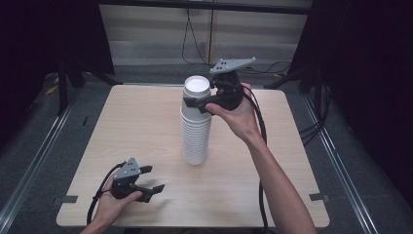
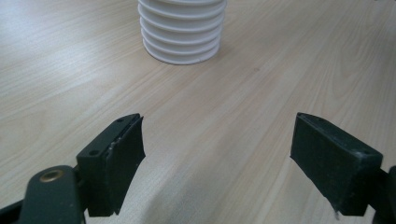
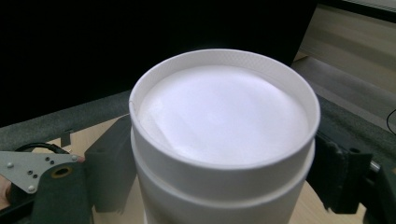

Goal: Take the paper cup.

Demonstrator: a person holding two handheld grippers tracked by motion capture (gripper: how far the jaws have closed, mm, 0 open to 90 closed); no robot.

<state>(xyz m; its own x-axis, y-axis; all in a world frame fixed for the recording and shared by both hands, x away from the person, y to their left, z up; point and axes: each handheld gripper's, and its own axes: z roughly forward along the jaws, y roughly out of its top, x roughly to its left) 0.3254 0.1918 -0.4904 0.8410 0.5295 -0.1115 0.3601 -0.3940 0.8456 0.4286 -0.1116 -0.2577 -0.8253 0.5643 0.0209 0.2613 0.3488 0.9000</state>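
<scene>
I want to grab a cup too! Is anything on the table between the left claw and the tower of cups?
Nothing visible. Between the left claw and the cup stack lies just bare table. The right claw already sits around the stack's top cup.

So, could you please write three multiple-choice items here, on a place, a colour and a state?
1. Where does the stack of cups stand? A. on the floor B. middle of the table C. on a chair
2. What colour are the cups? A. red B. blue C. white
3. How are the left gripper's jaws? A. apart, empty B. shut on a cup C. shut on a cable
B: the stack stands mid-table. C: every cup is white. A: bare wood shows between the jaws.
</scene>
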